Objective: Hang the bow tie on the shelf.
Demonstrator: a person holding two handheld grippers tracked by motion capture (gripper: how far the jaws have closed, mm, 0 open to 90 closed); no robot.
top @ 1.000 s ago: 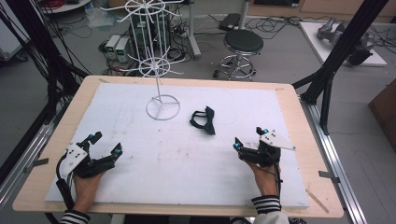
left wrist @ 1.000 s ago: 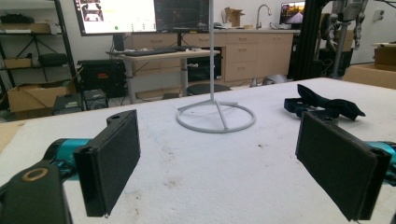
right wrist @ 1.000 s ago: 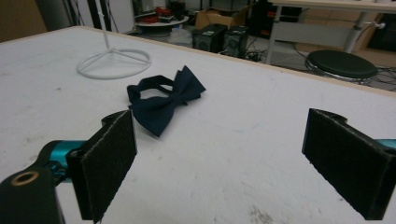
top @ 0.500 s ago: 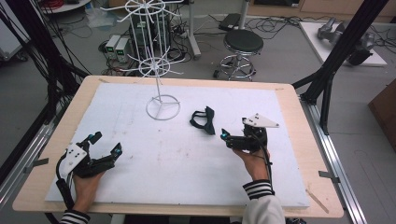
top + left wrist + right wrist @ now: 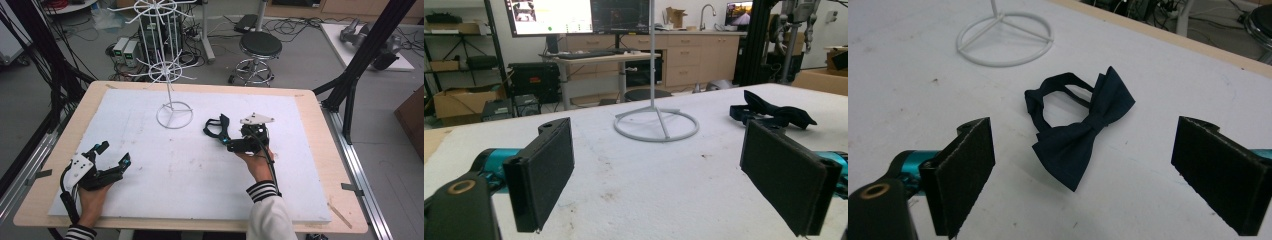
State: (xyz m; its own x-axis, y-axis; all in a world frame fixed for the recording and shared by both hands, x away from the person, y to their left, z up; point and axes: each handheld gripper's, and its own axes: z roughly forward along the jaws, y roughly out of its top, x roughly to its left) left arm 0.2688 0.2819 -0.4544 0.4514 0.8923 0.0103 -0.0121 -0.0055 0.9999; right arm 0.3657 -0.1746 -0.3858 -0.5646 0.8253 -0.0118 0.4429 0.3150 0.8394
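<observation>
White table (image 5: pixel 150 165), dark bow tie (image 5: pixel 1083 135)

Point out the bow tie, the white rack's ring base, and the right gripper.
bow tie (image 5: pixel 1096 121): right gripper view, on its centre knot.
ring base (image 5: pixel 174 115): high view, on its hub.
right gripper (image 5: pixel 229 142): high view, between its open jaws.

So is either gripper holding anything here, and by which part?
Nothing is held. The right gripper stands open just short of the bow tie, which lies flat on the table. The left gripper is open, with nothing between its jaws.
</observation>
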